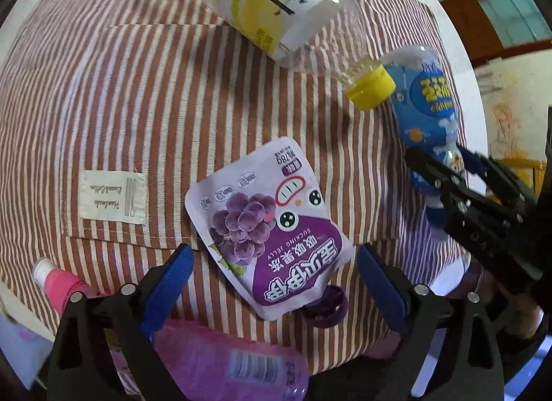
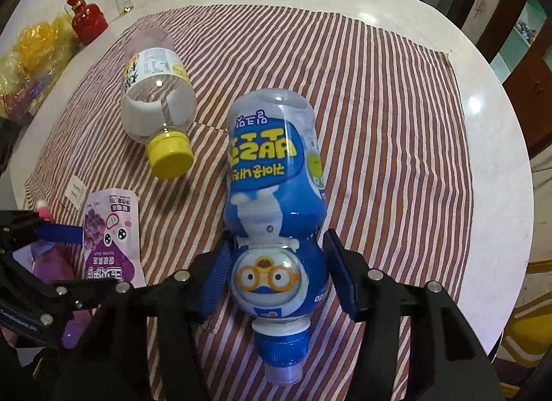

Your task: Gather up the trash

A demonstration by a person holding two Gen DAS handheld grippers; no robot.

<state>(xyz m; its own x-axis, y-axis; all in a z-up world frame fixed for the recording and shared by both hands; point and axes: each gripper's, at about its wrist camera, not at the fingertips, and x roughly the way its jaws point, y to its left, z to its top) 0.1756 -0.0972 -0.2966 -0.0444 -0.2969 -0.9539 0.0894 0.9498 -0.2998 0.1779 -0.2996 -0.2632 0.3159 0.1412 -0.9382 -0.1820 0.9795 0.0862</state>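
I see right gripper [image 2: 276, 266] astride blue bottle [image 2: 276, 173], pads beside its waist — contact unclear; bottle's long axis runs near-to-far. Left gripper [image 1: 272, 259] wide open, empty, over purple pouch [image 1: 265, 228].

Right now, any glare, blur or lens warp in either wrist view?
Left wrist view: heavy fisheye bending of the striped cloth, pink bottle near the lens soft. Right wrist view: a bright glare spot on the white table, blue bottle sharp, dark vignette at the corners.
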